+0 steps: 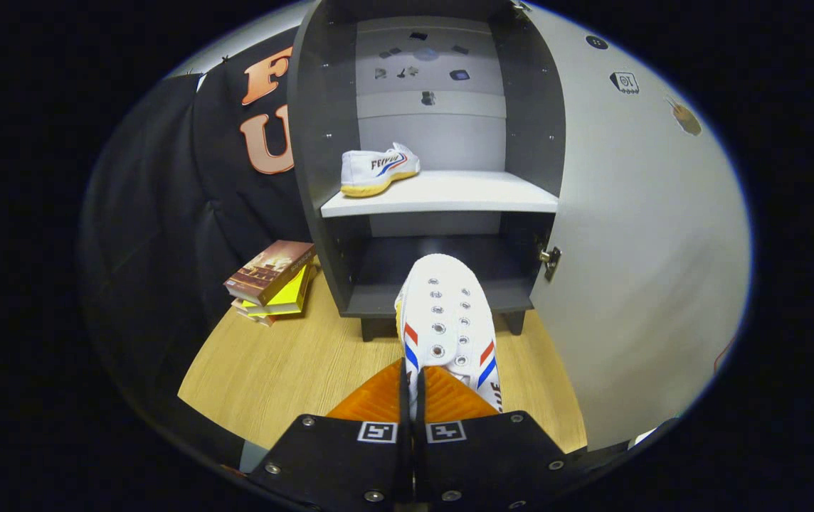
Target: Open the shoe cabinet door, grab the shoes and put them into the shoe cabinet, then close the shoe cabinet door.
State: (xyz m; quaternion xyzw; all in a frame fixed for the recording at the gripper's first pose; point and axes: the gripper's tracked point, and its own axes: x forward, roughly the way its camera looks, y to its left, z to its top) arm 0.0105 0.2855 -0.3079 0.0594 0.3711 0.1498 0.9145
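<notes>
now the hand-held gripper [414,398] is pinched tight on the second shoe's [447,320] edge, toe aimed at the shoe cabinet [314,142]; door [635,249] open, first shoe [377,169] on its shelf [450,193].

A wooden tabletop [286,370] carries a stack of books [272,282] against the black cloth wall [165,213].

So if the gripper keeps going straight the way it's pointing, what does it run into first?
Probably the lower compartment of the shoe cabinet. The gripper, shut on a white sneaker, points into that opening, below the white shelf. Depth is unclear.
</notes>
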